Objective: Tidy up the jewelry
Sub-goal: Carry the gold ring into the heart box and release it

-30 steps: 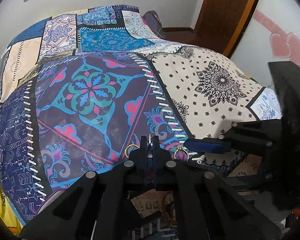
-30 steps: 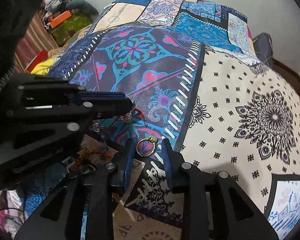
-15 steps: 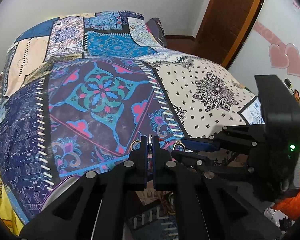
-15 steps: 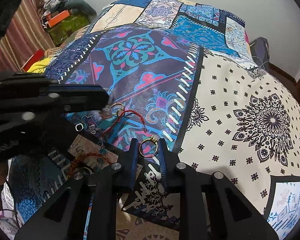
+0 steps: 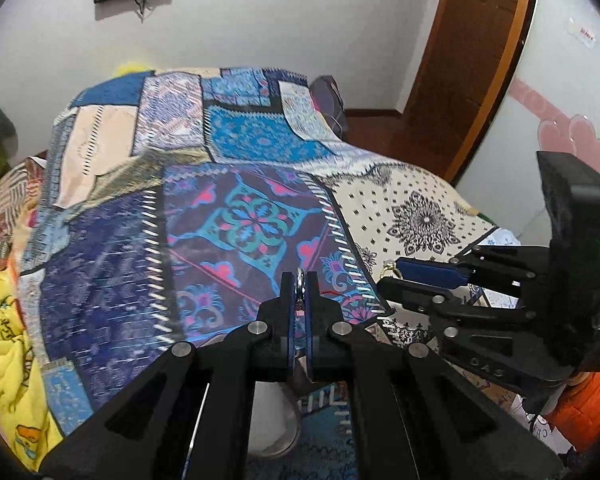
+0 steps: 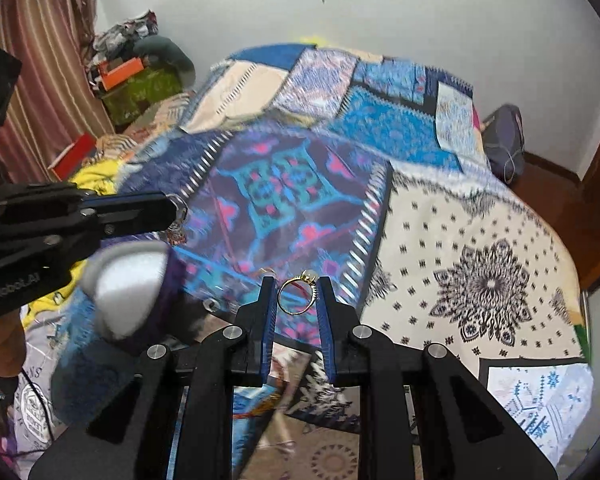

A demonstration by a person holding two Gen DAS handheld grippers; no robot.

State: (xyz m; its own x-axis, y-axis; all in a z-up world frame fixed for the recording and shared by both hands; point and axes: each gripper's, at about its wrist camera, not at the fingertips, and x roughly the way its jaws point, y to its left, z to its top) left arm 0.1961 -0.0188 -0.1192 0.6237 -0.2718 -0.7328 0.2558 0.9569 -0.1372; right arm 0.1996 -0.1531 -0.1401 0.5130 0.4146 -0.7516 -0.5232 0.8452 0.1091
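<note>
A patchwork bedspread (image 5: 256, 216) is covering the bed, with a white bowl (image 6: 126, 292) showing blurred at the near left in the right wrist view. Above the spread, the right gripper (image 6: 298, 296), whose jaws have just been closing, is pinching a gold ring (image 6: 296, 295) upright between its pads. The left gripper (image 5: 299, 286) is pressing together on a silver ring (image 5: 299, 280), held edge-on.

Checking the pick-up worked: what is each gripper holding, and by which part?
The right gripper pinches a gold ring across its band. The left gripper is shut on a silver ring, flat between the pads, top edge showing.
</note>
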